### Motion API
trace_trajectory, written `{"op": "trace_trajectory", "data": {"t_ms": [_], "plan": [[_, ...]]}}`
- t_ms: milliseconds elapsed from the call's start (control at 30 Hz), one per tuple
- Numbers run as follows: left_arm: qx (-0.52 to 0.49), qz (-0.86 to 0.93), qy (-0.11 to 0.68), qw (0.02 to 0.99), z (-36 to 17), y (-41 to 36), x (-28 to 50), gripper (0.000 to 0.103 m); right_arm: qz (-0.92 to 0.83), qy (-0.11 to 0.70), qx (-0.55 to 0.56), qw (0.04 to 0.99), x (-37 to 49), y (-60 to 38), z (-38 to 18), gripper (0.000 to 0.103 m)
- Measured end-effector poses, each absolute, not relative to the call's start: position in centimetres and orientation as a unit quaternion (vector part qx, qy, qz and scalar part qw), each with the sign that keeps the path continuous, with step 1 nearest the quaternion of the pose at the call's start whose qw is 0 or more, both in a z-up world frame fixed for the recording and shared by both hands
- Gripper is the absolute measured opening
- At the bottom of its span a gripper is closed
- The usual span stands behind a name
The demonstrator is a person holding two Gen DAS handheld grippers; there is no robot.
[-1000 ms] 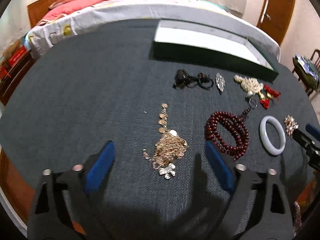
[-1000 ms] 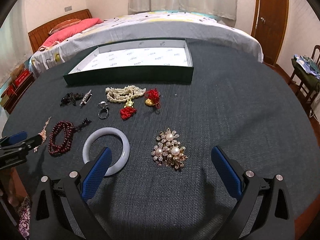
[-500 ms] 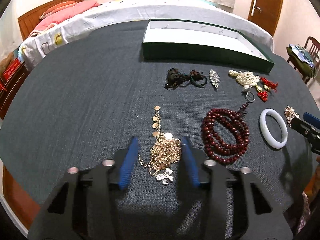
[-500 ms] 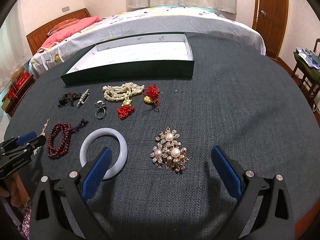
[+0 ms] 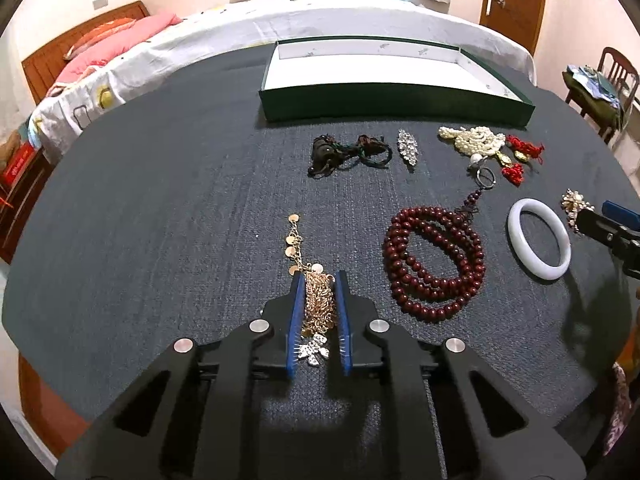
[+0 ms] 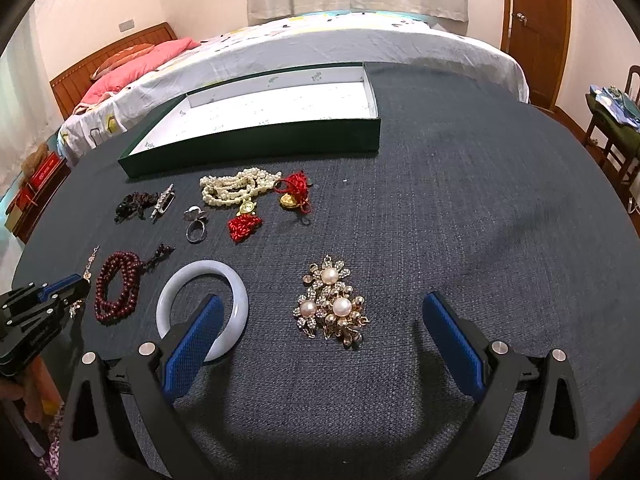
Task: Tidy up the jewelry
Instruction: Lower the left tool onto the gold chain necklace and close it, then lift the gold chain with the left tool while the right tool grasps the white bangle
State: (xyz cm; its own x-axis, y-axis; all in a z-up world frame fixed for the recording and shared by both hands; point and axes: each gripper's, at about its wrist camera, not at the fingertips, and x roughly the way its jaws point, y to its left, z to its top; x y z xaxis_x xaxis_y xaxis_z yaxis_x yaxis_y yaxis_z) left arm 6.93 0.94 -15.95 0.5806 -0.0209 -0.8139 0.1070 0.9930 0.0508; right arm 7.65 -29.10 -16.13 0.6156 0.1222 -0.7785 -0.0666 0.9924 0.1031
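In a bedroom, jewelry lies on a dark cloth-covered table beside a bed, the left hand-held gripper just closing onto a gold chain necklace while the right hand-held gripper gapes over a pearl brooch.

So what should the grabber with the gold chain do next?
Probably lift gently. The left hand-held gripper has just been closing, and its blue pads now squeeze the bunched gold coin chain, still lying on the dark cloth. The green-walled white tray waits beyond, empty.
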Motion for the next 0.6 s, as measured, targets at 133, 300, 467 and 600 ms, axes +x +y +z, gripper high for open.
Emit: {"op": "trace_trajectory", "data": {"t_ms": [133,300,467,600], "plan": [[0.049,-0.024,0.457,0.888,-15.94,1.19,6.98,0.038,0.053,0.434,0.032,0.899,7.71,-29.09,-16.05,0.097],[0.041,-0.037,0.458,0.887,-15.95,1.25,6.91,0.03,0.053,0.435,0.034,0.898,7.78,-29.13,-16.09,0.097],[0.05,-0.054,0.456,0.887,-15.93,0.59,6.64,0.014,0.052,0.433,0.034,0.899,7.78,-29.16,-15.98,0.097],[0.037,-0.052,0.452,0.89,-15.66,0.89,6.59,0.011,0.051,0.434,0.034,0.899,7.85,-29.18,-15.94,0.097]]}}
